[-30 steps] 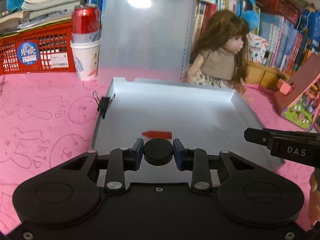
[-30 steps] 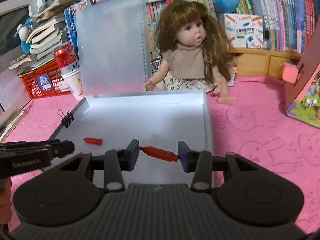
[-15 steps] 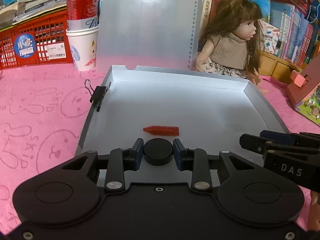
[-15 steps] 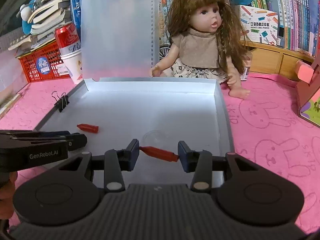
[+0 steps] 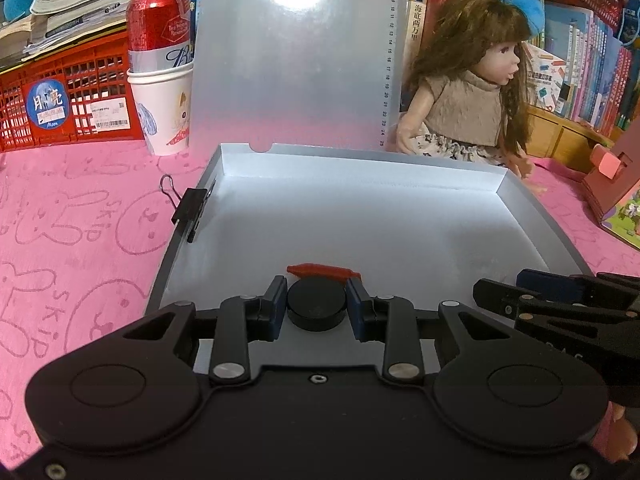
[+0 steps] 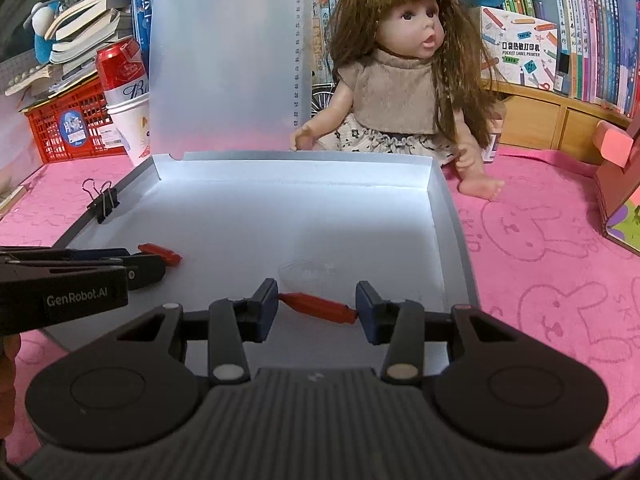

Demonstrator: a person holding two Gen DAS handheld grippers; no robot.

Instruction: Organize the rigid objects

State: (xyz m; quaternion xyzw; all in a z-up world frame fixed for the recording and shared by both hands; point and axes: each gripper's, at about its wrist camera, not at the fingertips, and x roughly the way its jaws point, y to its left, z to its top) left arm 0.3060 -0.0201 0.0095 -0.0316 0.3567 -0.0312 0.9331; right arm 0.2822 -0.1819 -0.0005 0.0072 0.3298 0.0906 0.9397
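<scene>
The left gripper point(image 5: 317, 306) squeezes a round black puck point(image 5: 317, 309) between its two blue fingers point(image 5: 276, 308). The puck hangs low over the near part of a flat grey box point(image 5: 400, 168). I cannot tell if the puck touches the box floor, because the gripper body hides what is under it. Just behind the puck lies a small red piece point(image 5: 322, 270) on the box floor. The puck and one finger hide its near edge.

The right gripper point(image 6: 317, 307) has a second red piece point(image 6: 318, 307) lying crosswise between its fingers point(image 6: 266, 306). The left tip of this red piece touches the left finger. The right tip comes right up to the right finger, but I cannot tell if it still presses there. These fingers have just been opening a little. This red piece is low over the near right part of the box, and it is hard to see if it rests on the floor.

In the right view the left gripper comes in from the left side, and its tip covers part of the first red piece. A bit of a hand point(image 6: 8, 364) shows at the picture edge, cut off.

A black clip point(image 5: 192, 212) bites the left wall of the box. The see-through lid point(image 5: 296, 60) stands up at the back. A doll point(image 6: 404, 72) sits behind the box on the pink counter point(image 5: 80, 220).
</scene>
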